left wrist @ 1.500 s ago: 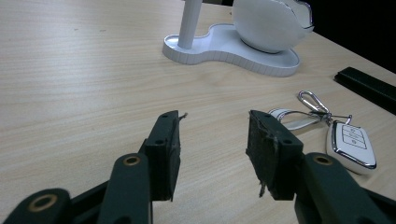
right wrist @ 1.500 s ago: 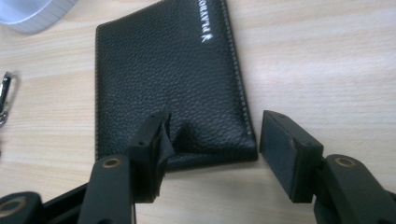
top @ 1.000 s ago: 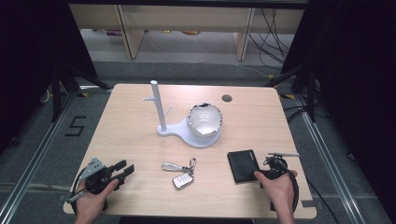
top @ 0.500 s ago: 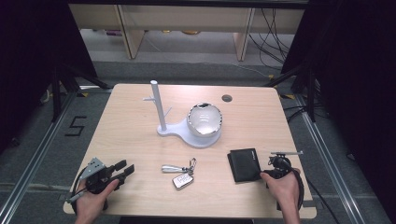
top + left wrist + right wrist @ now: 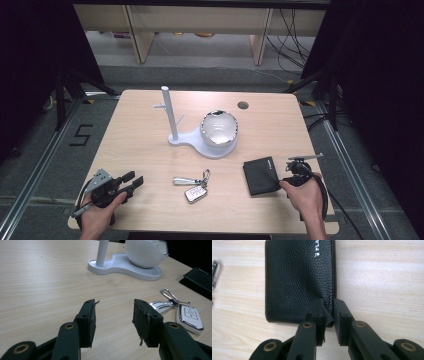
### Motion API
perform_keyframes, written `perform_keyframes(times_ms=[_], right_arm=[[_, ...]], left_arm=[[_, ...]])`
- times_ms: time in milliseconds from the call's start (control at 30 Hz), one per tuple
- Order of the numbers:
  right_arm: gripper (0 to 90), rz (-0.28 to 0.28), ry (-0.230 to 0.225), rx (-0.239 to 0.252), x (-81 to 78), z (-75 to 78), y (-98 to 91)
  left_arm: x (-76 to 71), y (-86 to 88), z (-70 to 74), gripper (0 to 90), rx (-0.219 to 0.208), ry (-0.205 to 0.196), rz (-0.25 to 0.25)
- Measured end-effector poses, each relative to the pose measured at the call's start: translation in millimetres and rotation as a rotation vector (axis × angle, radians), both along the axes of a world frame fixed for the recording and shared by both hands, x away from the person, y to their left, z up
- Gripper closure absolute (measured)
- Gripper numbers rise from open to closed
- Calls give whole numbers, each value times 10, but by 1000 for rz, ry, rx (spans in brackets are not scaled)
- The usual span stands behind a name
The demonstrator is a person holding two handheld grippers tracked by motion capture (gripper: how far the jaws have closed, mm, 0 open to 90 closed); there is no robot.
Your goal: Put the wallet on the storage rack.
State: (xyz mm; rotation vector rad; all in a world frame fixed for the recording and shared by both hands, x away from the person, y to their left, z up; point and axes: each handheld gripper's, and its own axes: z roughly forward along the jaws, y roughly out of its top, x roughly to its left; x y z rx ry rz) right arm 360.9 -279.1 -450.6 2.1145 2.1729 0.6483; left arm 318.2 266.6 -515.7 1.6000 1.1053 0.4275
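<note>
Left gripper (image 5: 132,183) rests at the table's (image 5: 140,135) near left corner, held low in the left hand (image 5: 97,212); its jaws stand wide apart with nothing between them, pointing across bare wood toward the keys (image 5: 192,186). The keys lie near the front edge at centre, a fob and ring, untouched. Behind them sits a white stand (image 5: 200,142) with an upright post and a round bowl (image 5: 219,128). To the right lies the black wallet (image 5: 261,176), flat on the wood near the front right. Right gripper (image 5: 329,312) has just been closing; its jaws stand narrow and pinch the wallet's spine edge at the near corner, the leather puckering between the pads.
</note>
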Motion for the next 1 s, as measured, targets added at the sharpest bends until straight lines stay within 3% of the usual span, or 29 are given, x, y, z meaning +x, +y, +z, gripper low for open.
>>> perform_keyframes(times_ms=[33,133,200,267,300,333,400,533,733,800,833,933,1000], right_arm=[[814,25,20,-10,35,58,27],[815,24,36,-21,76,85,56],[815,42,82,-51,132,132,91],[816,65,81,-67,173,179,104],[817,26,112,-58,182,228,147],[820,69,75,-67,216,305,117],[823,85,67,-58,226,339,111],[829,94,35,-73,271,563,171],[833,128,3,-82,298,712,212],[834,102,-1,-78,309,783,276],[835,148,-9,-85,330,816,250],[840,154,-42,-104,372,992,296],[841,158,-47,-107,379,1019,299]], left_arm=[[1,2,-1,521,2,0,0],[1,4,-1,520,-1,-1,1],[2,6,-1,520,0,0,2],[3,6,-3,519,-2,-1,3],[2,7,-3,519,-2,-1,3],[-2,6,-1,519,2,2,9],[-1,5,-2,519,2,2,8],[0,8,-4,518,4,2,5],[4,14,-3,517,6,6,9],[11,15,1,516,18,7,3],[12,10,6,516,16,7,3],[14,-9,32,513,22,4,1],[25,-16,26,513,7,-8,-8]])
